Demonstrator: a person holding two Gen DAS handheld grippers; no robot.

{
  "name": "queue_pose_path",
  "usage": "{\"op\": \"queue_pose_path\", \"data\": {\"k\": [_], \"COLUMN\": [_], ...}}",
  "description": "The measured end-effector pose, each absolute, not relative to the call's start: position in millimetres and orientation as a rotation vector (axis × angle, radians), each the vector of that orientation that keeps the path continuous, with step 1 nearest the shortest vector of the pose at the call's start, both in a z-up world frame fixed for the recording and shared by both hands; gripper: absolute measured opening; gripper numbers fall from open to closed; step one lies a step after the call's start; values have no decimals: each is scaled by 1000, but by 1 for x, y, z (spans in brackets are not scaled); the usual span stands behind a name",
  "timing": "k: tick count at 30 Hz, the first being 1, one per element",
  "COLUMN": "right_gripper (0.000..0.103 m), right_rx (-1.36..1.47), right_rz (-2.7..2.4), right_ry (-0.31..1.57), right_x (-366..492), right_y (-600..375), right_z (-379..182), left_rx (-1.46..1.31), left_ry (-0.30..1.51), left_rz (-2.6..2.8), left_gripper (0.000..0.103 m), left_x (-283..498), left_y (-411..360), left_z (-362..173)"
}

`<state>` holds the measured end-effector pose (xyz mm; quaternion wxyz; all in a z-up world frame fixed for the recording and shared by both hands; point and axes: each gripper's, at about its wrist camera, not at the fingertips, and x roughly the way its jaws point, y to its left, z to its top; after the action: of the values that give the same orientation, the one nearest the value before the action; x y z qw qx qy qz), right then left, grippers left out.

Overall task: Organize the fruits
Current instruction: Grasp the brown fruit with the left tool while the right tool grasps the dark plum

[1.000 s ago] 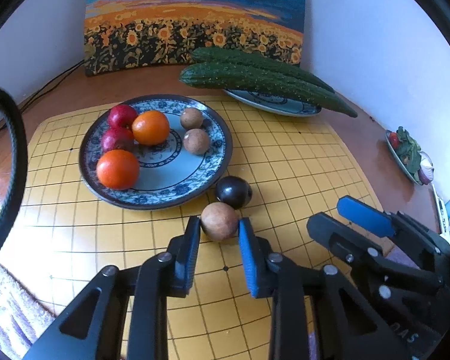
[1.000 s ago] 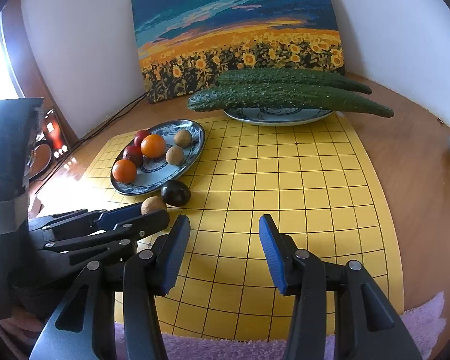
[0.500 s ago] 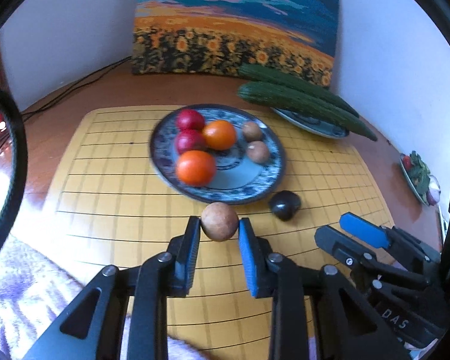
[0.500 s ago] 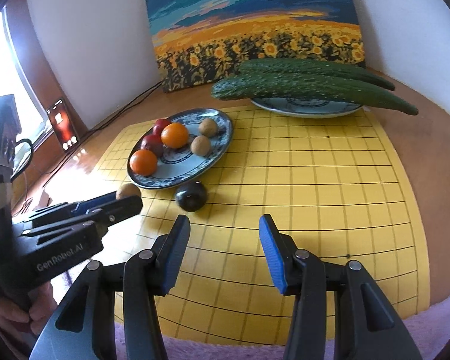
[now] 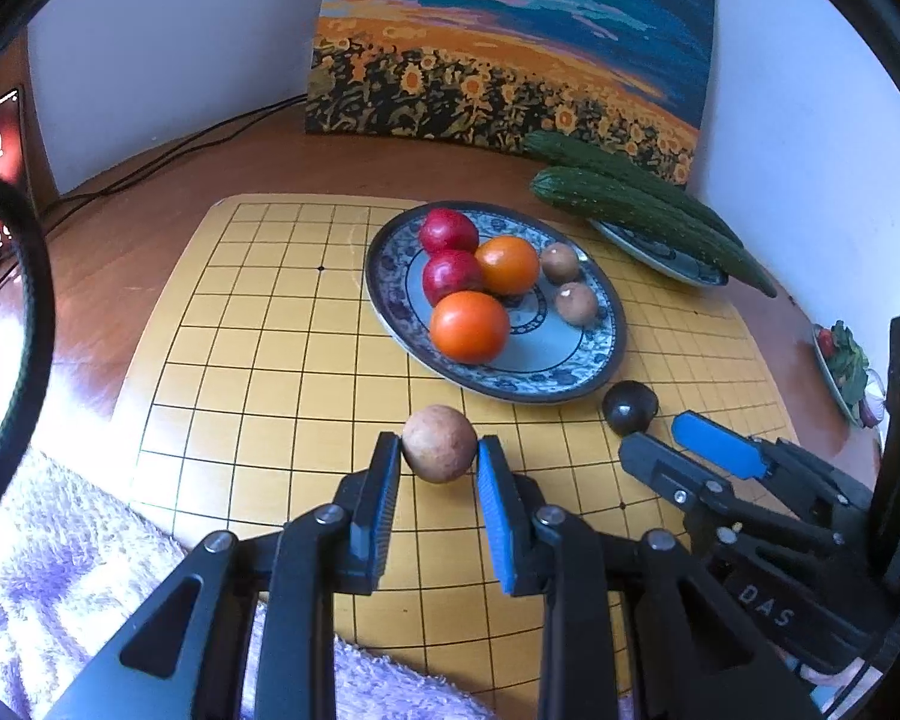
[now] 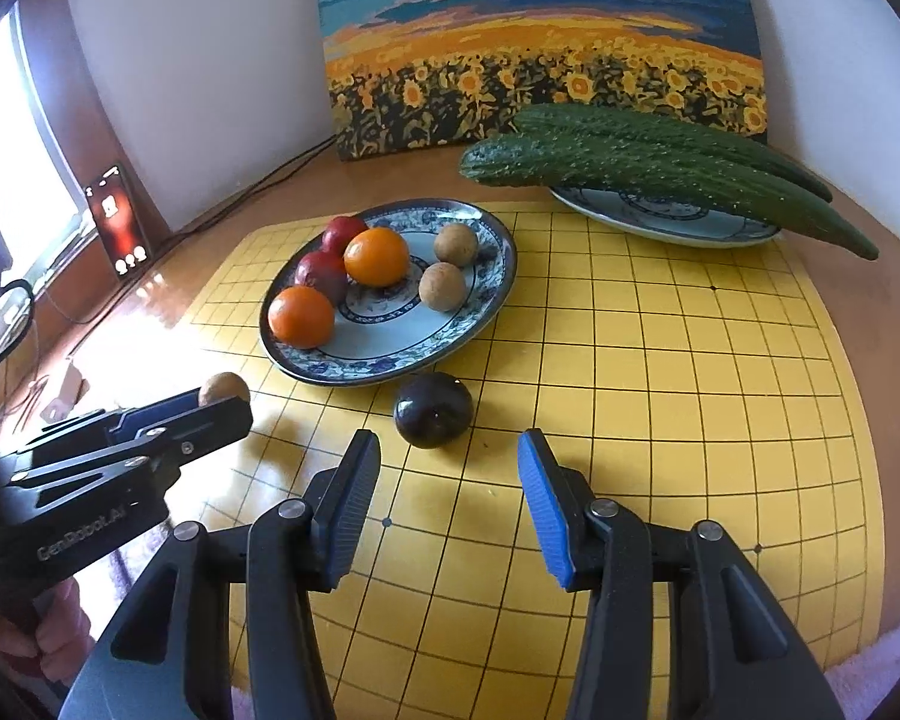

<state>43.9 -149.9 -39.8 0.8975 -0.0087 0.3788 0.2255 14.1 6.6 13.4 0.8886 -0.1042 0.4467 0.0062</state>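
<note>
My left gripper (image 5: 439, 456) is shut on a round brown fruit (image 5: 439, 443) and holds it above the yellow grid board, in front of the blue patterned plate (image 5: 594, 372). The plate holds two oranges, two red fruits and two brown fruits. A dark purple fruit (image 6: 432, 410) lies on the board just in front of the plate (image 6: 390, 363). My right gripper (image 6: 449, 468) is open, its fingertips just short of the dark fruit. In the right wrist view the left gripper (image 6: 225, 399) shows at the left with the brown fruit (image 6: 227, 386).
A second plate (image 6: 660, 222) with two long cucumbers (image 6: 660, 171) stands at the back right. A sunflower painting (image 6: 540, 48) leans on the wall. A phone (image 6: 117, 219) and cables lie at the left. A purple fluffy cloth (image 5: 60, 570) lies under the board's near edge.
My left gripper has lifted the brown fruit off the board and swung left, away from the dark fruit. My right gripper has moved forward towards the dark fruit, still open.
</note>
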Motion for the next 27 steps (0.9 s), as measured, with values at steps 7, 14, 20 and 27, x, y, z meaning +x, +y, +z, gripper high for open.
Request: {"op": "queue_pose_path", "data": {"k": [7, 14, 20, 27], "right_gripper": [49, 43, 32, 31], "right_rx": [-27, -39, -39, -26], "right_rz": [449, 455, 474, 482], "right_ry": [791, 784, 782, 785], "right_x": [51, 55, 55, 53], "right_y": [-147, -141, -139, -140], "right_z": [-41, -42, -42, -42], "left_rx": [-231, -241, -249, -248], "left_ry": [929, 924, 920, 910], "left_rz": [2, -3, -4, 0], "left_gripper": [27, 27, 27, 27], "left_x": [15, 15, 17, 19], "left_y": [10, 13, 14, 15], "left_z": [11, 12, 12, 17]}}
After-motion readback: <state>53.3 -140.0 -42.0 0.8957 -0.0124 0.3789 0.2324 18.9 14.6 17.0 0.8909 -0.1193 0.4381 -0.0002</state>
